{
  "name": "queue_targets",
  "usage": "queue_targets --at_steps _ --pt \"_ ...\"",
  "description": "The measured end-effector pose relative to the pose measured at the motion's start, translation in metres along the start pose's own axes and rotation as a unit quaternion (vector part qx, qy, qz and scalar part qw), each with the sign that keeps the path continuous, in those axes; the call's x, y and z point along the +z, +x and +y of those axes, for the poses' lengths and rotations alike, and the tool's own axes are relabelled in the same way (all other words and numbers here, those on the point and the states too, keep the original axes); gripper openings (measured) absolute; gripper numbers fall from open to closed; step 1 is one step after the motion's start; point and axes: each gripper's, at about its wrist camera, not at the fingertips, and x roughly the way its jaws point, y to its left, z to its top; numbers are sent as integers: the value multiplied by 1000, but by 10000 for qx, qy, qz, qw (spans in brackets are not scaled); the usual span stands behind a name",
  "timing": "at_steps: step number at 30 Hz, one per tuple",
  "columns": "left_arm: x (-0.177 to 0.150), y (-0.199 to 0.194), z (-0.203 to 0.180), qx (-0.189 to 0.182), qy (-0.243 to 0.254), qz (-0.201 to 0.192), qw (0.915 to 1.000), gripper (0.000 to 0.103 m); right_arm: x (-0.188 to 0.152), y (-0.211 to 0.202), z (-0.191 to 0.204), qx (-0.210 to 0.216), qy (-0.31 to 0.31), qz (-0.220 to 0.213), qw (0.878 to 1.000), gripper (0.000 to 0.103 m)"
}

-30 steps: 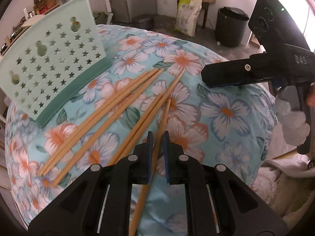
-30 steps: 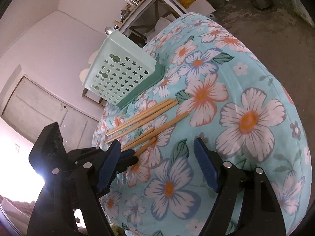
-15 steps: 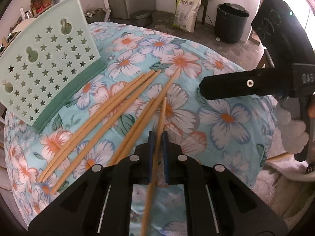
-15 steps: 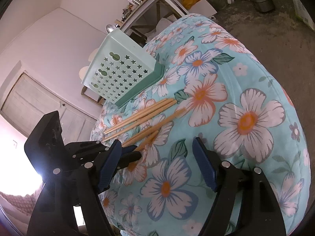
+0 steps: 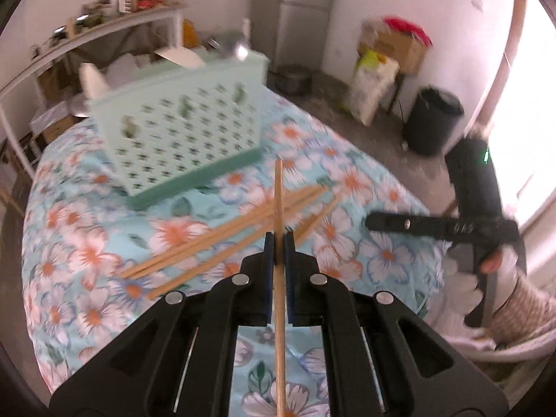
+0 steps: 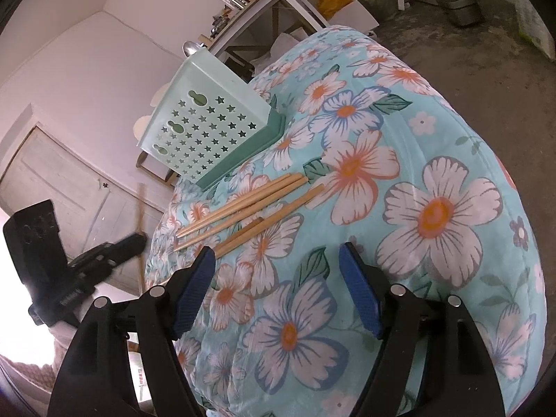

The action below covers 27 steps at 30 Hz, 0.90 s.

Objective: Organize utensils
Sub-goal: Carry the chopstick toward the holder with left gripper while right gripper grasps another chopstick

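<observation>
Wooden chopstick (image 5: 278, 215): pinched between the blue pads of the left gripper (image 5: 278, 246), raised clear of the cloth, its shaft running straight ahead from the bottom of the left wrist view to a tip in front of the basket's dark green base.
Left gripper: closed on that single chopstick, pads pressed to either side of the shaft; in the right wrist view it shows at far left (image 6: 114, 253) as a blurred black shape with the chopstick standing near upright through it.
Right gripper (image 6: 278, 288): jaws spread wide, nothing between the blue pads, hovering above the flowered cloth just short of the loose sticks; seen from the left wrist (image 5: 410, 224) it sits off to the right, apart from the pile.
Loose chopsticks (image 6: 243, 208): five, as far as the blur allows a count, lying flat on the cloth in a slanted bundle, three close together on the basket side and two just beside them, nearer the right gripper.
Bench (image 6: 434, 208): covered by a turquoise cloth printed with white and orange flowers.
Basket (image 6: 208, 121): mint-green plastic with star-shaped holes, resting on the bench beyond the chopsticks, near them but not touching.
Shelf (image 5: 104, 31): white, against the wall behind the bench, cluttered with small items too blurred to name.
</observation>
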Motion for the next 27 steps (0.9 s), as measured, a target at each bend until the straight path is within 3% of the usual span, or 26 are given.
queue_targets --at_steps 4,9,12,18,24,27 --pt "4 -31 16 158 -483 -669 9965 5 0 2 2 -63 19 13 10000 72" --pt "2 -70 33 378 -1076 -1542 9814 5 4 4 3 -119 222 55 9997 72" --pt "-1 -85 38 493 -1308 -1864 9725 5 6 6 4 -34 442 129 9989 67" --pt "-12 -99 46 536 -1678 -2122 9612 5 2 17 8 269 895 320 9951 62" --pt "-24 -100 51 512 -1800 -2149 9586 5 6 27 1 470 1465 287 9877 57" --pt "-27 -101 52 487 -1824 -2132 9586 5 9 32 -4 470 1690 186 9843 49"
